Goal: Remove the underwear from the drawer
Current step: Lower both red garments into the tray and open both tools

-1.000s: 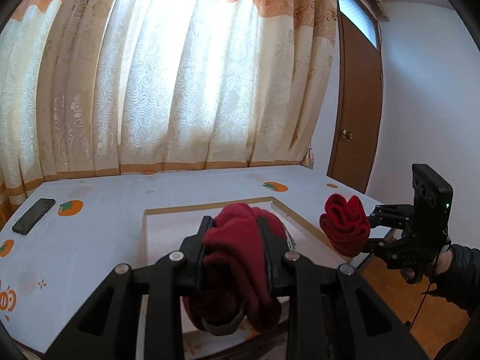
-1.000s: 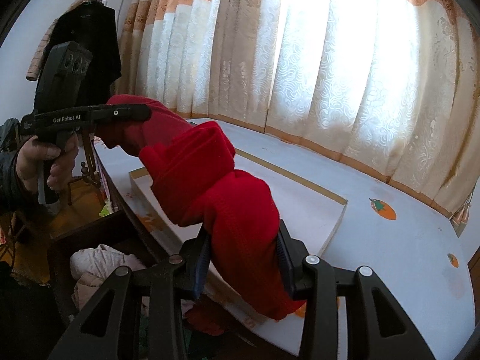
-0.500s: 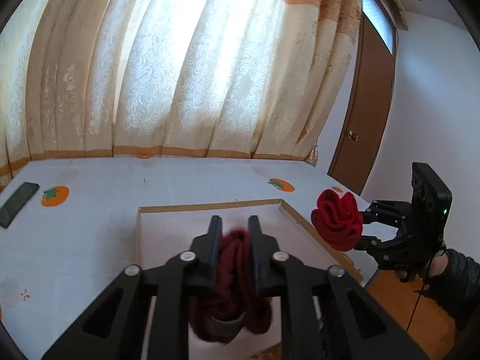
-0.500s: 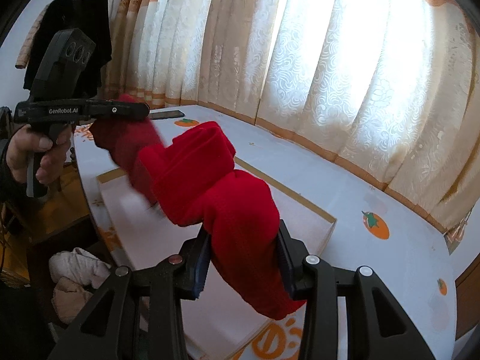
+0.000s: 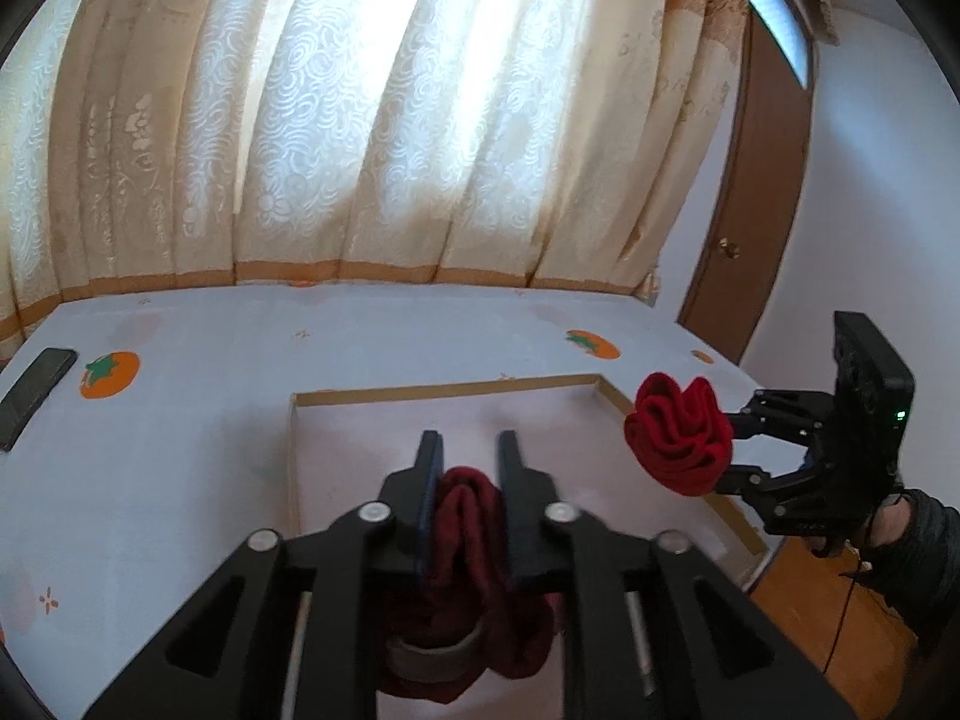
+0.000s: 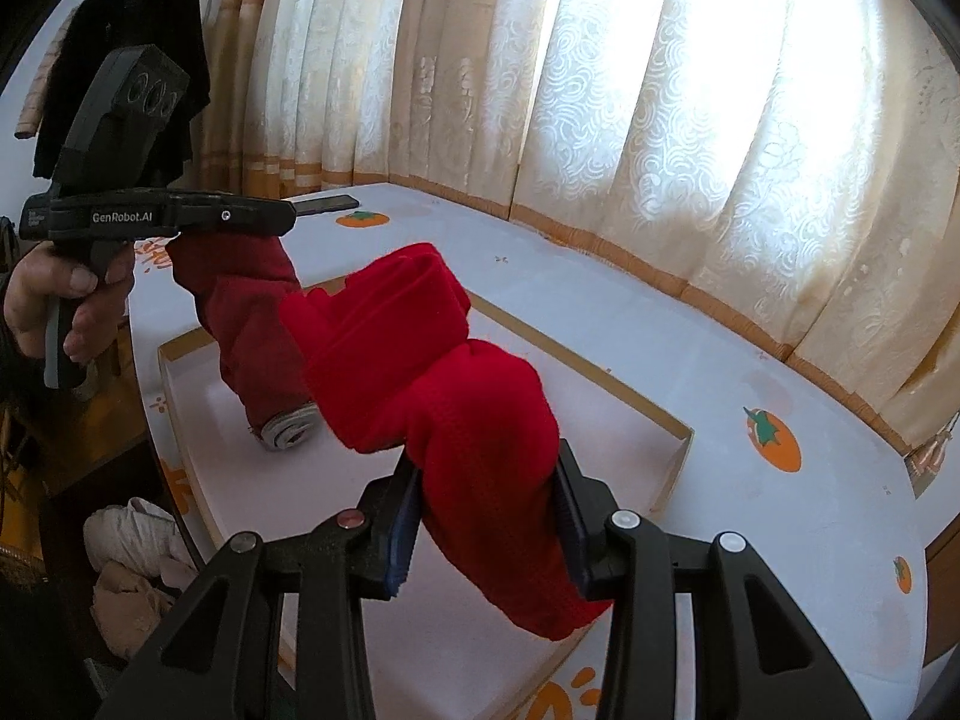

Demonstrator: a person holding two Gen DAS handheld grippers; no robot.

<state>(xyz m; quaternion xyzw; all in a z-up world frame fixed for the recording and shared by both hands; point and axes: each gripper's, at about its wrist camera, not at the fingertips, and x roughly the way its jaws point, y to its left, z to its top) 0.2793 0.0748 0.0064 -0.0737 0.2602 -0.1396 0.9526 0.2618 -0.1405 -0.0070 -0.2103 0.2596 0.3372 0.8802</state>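
My left gripper hangs over the white tray. Its jaws are opening, and the dark red underwear is still pinched between the pads. In the right wrist view this garment dangles from the left gripper, and its grey waistband touches the tray floor. My right gripper is shut on the bright red underwear, holding it above the tray's near side. From the left wrist view, that bundle shows at the tray's right edge in the right gripper.
The tray lies on a white table printed with orange fruits. A dark phone lies at the far left. Pale clothes fill the open drawer below the table edge. Curtains hang behind, with a brown door at right.
Both grippers moved forward over the tray. The left jaws narrowed, then widened again, and the dark red underwear slipped lower between them. The right gripper's hold is unchanged.
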